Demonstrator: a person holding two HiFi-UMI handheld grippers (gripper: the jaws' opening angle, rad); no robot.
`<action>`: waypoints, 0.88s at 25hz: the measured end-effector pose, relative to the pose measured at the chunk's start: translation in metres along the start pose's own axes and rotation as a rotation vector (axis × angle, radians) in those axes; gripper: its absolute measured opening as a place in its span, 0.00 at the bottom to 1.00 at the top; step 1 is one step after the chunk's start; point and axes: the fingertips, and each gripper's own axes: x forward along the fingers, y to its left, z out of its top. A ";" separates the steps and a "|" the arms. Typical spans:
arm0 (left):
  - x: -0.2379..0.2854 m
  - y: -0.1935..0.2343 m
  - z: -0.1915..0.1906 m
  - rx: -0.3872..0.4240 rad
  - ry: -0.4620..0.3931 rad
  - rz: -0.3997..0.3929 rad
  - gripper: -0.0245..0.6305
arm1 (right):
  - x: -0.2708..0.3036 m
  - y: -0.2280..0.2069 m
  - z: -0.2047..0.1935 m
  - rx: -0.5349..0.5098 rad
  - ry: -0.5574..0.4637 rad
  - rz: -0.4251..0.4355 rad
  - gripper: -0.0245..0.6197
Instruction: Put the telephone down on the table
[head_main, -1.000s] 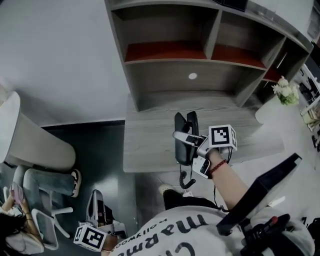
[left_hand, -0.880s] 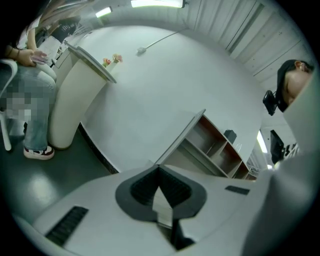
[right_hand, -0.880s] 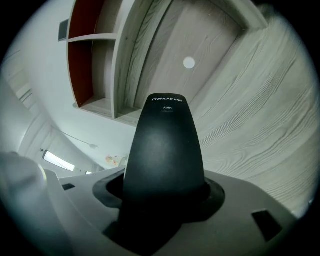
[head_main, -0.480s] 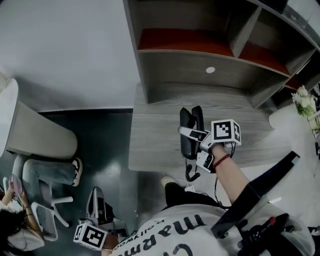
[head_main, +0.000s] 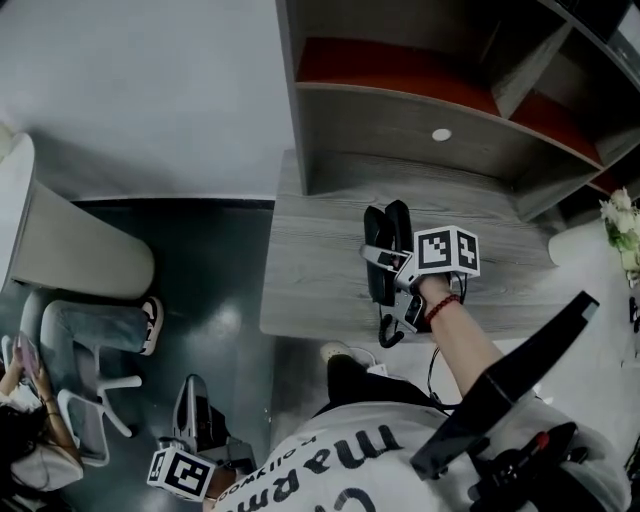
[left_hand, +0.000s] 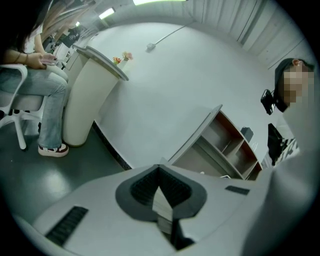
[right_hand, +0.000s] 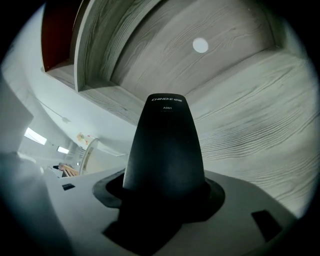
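My right gripper (head_main: 392, 264) is shut on the black telephone (head_main: 383, 252), low over the grey wooden table (head_main: 315, 270). I cannot tell whether the telephone touches the tabletop. Its coiled cord (head_main: 388, 330) hangs past the table's front edge. In the right gripper view the telephone (right_hand: 165, 145) fills the middle, wedged between the jaws, with the table (right_hand: 260, 115) beyond it. My left gripper (head_main: 193, 392) hangs low at the left over the dark floor, away from the table. In its own view the left gripper (left_hand: 161, 172) is shut with nothing between the pads.
A wooden shelf unit (head_main: 450, 110) with red panels stands at the back of the table. A seated person (head_main: 60, 350) on a white chair and a white counter (head_main: 60, 250) are at the left. Flowers (head_main: 625, 225) are at the right edge, with a black slanted panel (head_main: 510, 385) near my right arm.
My right gripper has carried the telephone a little farther in over the table, towards the shelf unit. The head view has shifted. The left gripper has stayed in place.
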 end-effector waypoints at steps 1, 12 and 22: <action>-0.001 0.001 0.001 -0.002 -0.003 0.005 0.05 | 0.002 -0.002 0.000 -0.006 0.009 -0.011 0.48; -0.005 0.007 -0.004 -0.045 -0.026 0.040 0.05 | 0.015 -0.016 -0.003 -0.225 0.113 -0.194 0.48; -0.007 0.009 -0.001 -0.053 -0.051 0.065 0.05 | 0.025 -0.026 -0.004 -0.315 0.174 -0.273 0.48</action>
